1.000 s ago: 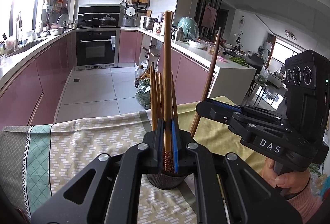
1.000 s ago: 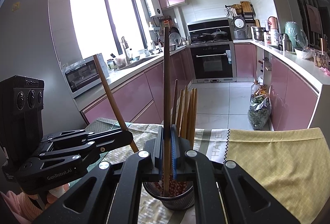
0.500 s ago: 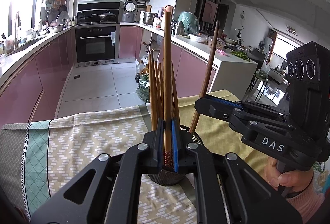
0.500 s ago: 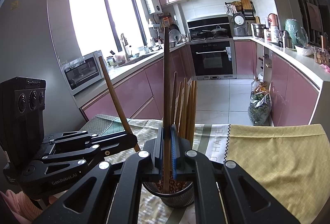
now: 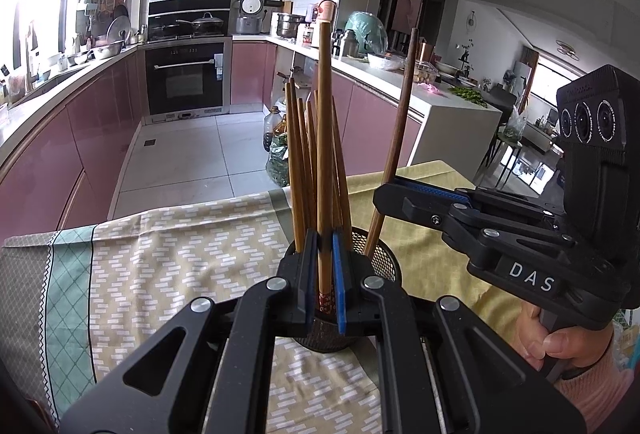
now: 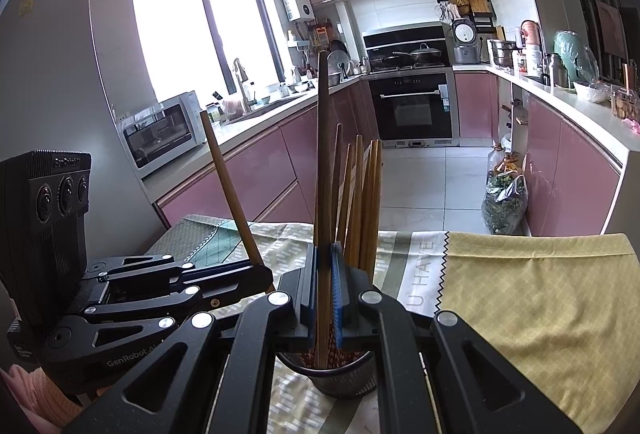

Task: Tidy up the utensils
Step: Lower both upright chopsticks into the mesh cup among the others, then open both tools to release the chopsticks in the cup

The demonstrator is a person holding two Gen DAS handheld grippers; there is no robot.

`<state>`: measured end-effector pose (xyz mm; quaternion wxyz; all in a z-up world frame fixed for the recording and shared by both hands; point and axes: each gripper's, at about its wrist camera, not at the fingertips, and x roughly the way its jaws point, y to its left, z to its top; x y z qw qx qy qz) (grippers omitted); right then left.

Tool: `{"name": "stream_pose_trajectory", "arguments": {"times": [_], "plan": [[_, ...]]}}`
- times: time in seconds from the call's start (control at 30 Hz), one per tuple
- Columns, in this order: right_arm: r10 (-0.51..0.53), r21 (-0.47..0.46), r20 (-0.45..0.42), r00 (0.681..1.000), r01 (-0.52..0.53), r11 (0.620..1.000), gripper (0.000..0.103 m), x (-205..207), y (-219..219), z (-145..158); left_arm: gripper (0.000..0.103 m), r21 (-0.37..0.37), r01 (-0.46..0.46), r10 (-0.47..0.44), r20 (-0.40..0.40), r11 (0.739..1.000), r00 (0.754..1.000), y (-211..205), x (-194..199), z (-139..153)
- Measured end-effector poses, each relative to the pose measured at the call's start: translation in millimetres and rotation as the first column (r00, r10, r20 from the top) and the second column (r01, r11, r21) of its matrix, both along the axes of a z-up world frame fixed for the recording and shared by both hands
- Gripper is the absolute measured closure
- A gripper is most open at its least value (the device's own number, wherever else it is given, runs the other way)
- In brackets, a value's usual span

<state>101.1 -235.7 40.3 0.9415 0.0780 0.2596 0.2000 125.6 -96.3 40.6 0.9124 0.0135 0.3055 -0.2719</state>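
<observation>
A: Where do things stand around the mesh holder (image 5: 380, 266)?

B: Both grippers sit right over it. The left gripper (image 5: 325, 274) has its pads clamped on one chopstick (image 5: 324, 138), upright, with the patterned tip just inside the holder's rim. The right gripper (image 6: 324, 294) is pinched on a second chopstick (image 6: 323, 162), also upright, its lower end down inside the same holder.

A: And the rest of the chopsticks?

B: A bundle of chopsticks (image 6: 362, 194) stands in the holder already, fanned out just behind the held ones. The holder rests on the patterned tablecloth (image 5: 180, 254).

A: So which step is this?

B: I'd say the drop-in: each stick is lined up over the holder, neither let go yet.

A: What does the next move need?

B: Likely easing the jaws apart so each stick slides down among the bundle, then lifting straight up. The grippers are close together above the holder, so the risk I'd watch is one nudging the other's stick or tipping the holder.
</observation>
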Motion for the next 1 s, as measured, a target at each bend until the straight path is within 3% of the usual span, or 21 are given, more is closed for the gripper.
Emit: {"name": "stream_pose_trajectory", "arguments": {"times": [1.0], "plan": [[0.015, -0.014, -0.028, 0.999, -0.015, 1.000, 0.097, 9.6, 6.7, -11.5, 0.095, 0.034, 0.005, -0.004, -0.026, 0.999, 1.000, -15.0, 15.2, -10.2]]}}
